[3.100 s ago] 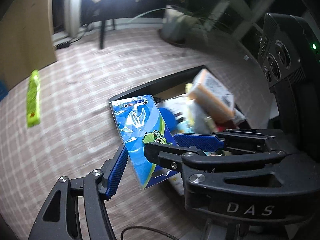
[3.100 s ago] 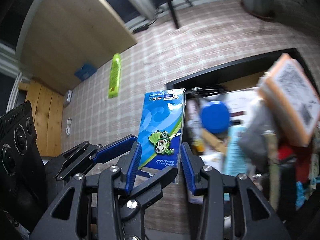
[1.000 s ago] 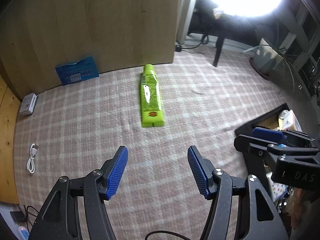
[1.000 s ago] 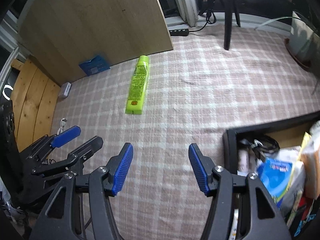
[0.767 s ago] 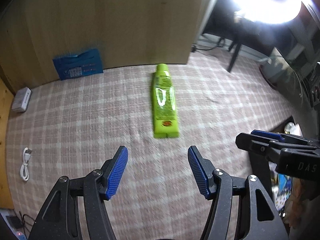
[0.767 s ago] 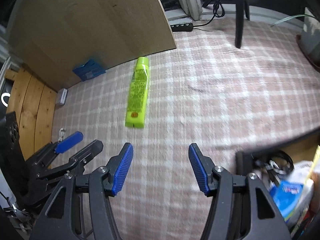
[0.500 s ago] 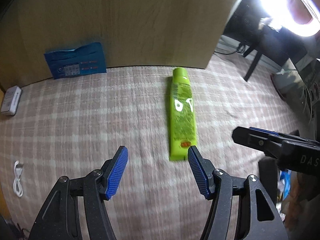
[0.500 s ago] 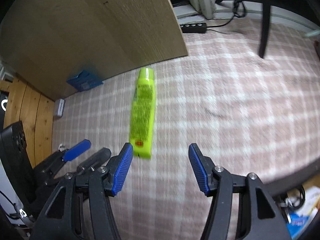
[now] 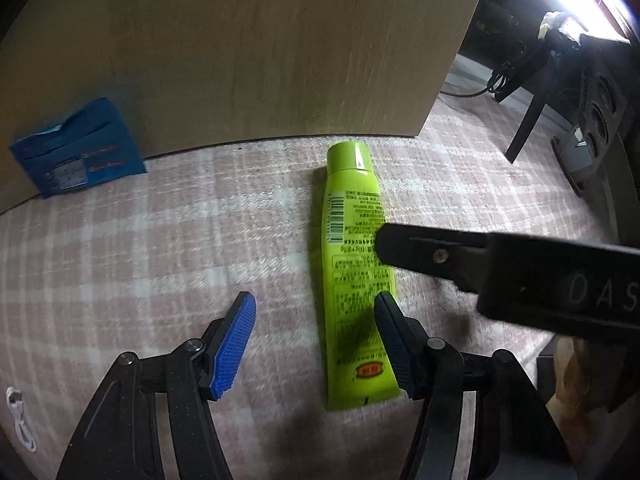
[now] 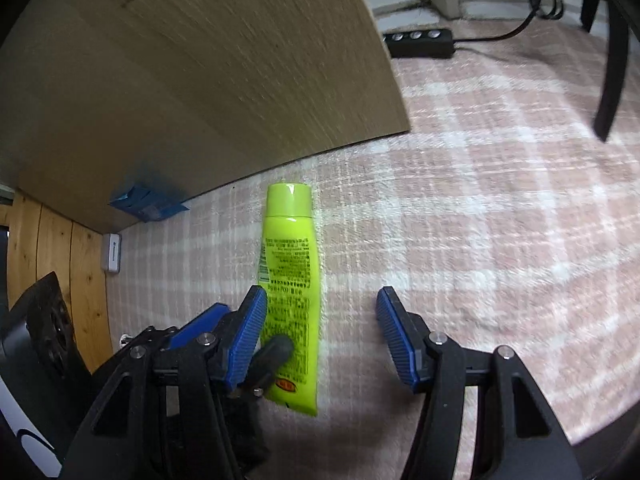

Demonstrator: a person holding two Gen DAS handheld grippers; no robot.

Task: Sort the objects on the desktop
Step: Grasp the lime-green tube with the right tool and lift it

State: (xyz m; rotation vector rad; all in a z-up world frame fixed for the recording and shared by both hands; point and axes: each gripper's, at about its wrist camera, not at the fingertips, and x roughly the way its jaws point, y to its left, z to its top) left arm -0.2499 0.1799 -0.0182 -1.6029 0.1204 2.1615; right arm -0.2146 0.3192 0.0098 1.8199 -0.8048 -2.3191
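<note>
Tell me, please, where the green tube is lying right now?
The green tube lies flat on the checked cloth, cap toward the wooden panel.

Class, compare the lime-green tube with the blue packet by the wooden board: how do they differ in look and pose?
The green tube is long and narrow; the blue packet is short and broad. The tube lies flat out on the checked cloth; the packet sits tilted against the wooden board. Both carry printed labels, and no tool touches either.

We read "DAS" (image 9: 600,294) in pale capitals on the black body of the right tool (image 10: 320,340), seen from the left wrist view. The green tube (image 9: 356,264) carries a barcode and dense small print, too fine to read. The blue packet (image 9: 76,160) bears blurred, illegible red lettering.
</note>
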